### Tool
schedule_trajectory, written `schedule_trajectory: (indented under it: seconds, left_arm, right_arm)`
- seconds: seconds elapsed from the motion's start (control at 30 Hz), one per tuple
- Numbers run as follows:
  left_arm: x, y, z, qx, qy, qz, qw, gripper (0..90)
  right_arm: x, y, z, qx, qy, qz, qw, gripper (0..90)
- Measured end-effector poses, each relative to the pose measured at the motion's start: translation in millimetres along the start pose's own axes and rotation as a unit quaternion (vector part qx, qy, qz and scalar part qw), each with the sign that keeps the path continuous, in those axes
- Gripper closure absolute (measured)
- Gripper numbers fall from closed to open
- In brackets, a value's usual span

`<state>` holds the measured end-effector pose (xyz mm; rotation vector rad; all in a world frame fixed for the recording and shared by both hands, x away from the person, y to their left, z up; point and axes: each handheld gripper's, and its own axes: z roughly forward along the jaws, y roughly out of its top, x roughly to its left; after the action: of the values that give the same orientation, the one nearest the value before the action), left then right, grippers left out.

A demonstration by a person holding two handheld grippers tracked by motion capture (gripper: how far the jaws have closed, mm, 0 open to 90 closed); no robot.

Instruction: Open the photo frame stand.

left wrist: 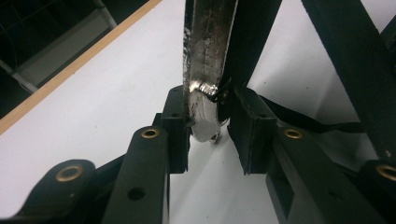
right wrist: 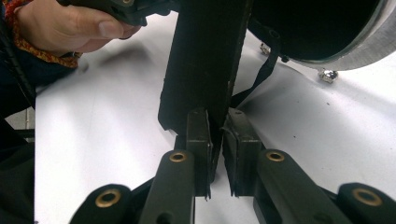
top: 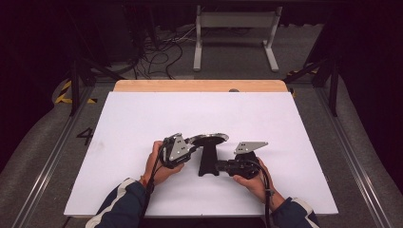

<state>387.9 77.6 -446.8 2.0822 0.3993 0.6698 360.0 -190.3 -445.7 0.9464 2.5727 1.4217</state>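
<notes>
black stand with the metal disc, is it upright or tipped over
Upright: the black stand rises from its base on the white table, disc on top, right tongs clamped on its post.

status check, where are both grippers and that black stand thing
Left gripper clamped on the round metal plate's rim. Right gripper shut on the black stand. Stand upright on the white table. Nothing in the way.

Bright table, dark bkgd, soft close-ups.

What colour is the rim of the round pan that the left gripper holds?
Silvery metal, worn and shiny; the pan rim shows best in the left gripper view.
</notes>
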Motion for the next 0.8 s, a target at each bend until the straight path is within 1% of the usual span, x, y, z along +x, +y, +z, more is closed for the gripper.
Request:
schedule_trajectory:
  seconds: [0.13,0.23,0.27,0.37,0.43,0.5,0.57,0.73,0.77,0.8]
  left_arm:
    - [2.9,-1.6,-0.5,0.000,-0.014,-0.007,0.9999,70.2]
    - [2.5,-1.2,-0.2,0.000,-0.015,-0.009,0.9998,70.3]
    - [3.0,-1.2,-0.3,0.000,-0.017,-0.008,0.9998,70.3]
    - [4.2,-2.1,-0.4,-0.003,-0.024,-0.015,0.9996,70.8]
    - [4.8,-2.3,-0.7,-0.002,-0.025,-0.015,0.9996,71.1]
    - [5.2,-2.5,-0.9,-0.003,-0.028,-0.018,0.9995,71.3]
    - [6.1,-2.3,-0.9,-0.003,-0.033,-0.017,0.9993,71.6]
    - [8.0,-1.6,0.3,-0.001,-0.040,-0.013,0.9991,71.0]
    - [7.9,-1.7,0.5,0.000,-0.043,-0.015,0.9990,70.2]
    - [7.7,-1.6,0.7,0.000,-0.044,-0.015,0.9989,69.4]
  right_arm:
    - [0.2,-1.1,0.5,0.005,-0.003,-0.004,1.0000,82.4]
    - [2.4,-1.4,0.1,0.002,-0.011,-0.012,0.9999,82.5]
    - [2.8,-1.6,-0.1,0.003,-0.013,-0.013,0.9998,82.6]
    - [2.4,-2.2,-1.0,0.002,-0.013,-0.013,0.9998,83.2]
    - [3.6,-2.5,-1.7,0.003,-0.017,-0.014,0.9998,83.3]
    - [5.4,-2.6,-2.1,0.002,-0.024,-0.021,0.9995,83.4]
    - [7.0,-3.0,-2.5,0.003,-0.030,-0.023,0.9993,83.5]
    - [7.2,-4.2,-6.0,0.000,-0.035,-0.023,0.9991,84.3]
    - [6.9,-4.4,-7.0,-0.004,-0.033,-0.023,0.9992,84.2]
    - [7.5,-4.4,-8.3,-0.005,-0.037,-0.023,0.9991,84.2]
